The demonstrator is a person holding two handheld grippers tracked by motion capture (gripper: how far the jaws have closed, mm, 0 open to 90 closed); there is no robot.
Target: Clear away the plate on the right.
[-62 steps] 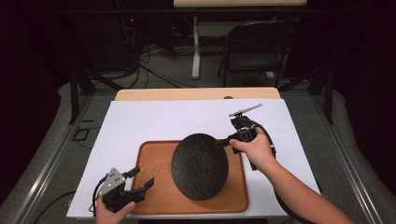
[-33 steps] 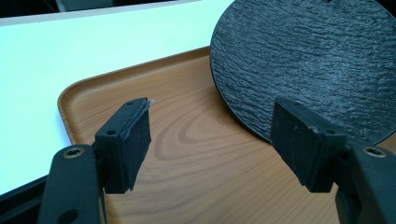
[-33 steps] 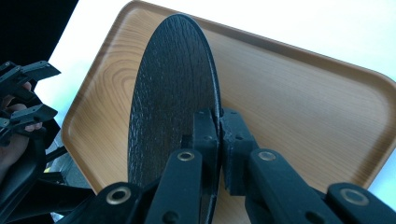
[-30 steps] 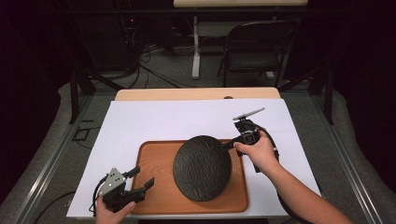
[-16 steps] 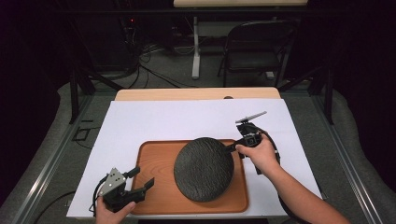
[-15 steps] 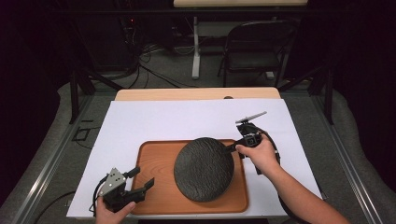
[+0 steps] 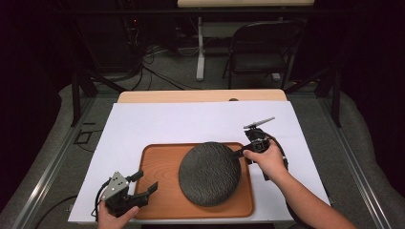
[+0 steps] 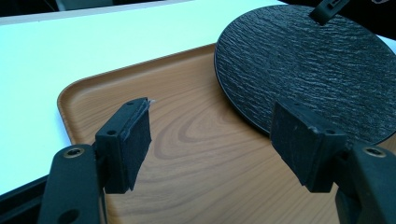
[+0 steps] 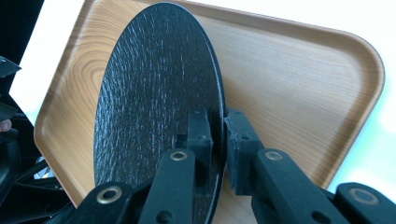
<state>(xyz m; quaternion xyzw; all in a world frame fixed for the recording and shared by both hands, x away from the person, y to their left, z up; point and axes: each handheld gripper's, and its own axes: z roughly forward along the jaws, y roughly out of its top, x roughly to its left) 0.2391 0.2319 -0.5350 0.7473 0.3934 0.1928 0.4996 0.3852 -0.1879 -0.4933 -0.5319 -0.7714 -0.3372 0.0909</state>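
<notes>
Leftmost, the left gripper hangs over the near-left corner of the wooden tray, jaws spread wide and holding nothing. At centre, the black textured plate lies over the tray's right half, which rests on the white sheet. At right, the right gripper pinches the plate's rim, one jaw above and one below, closed firmly on the edge. Judged step: lowering the plate onto the tray. Done well, the rim should settle flat inside the tray's raised lip before the jaws part; releasing while tilted risks a slide or clatter.
</notes>
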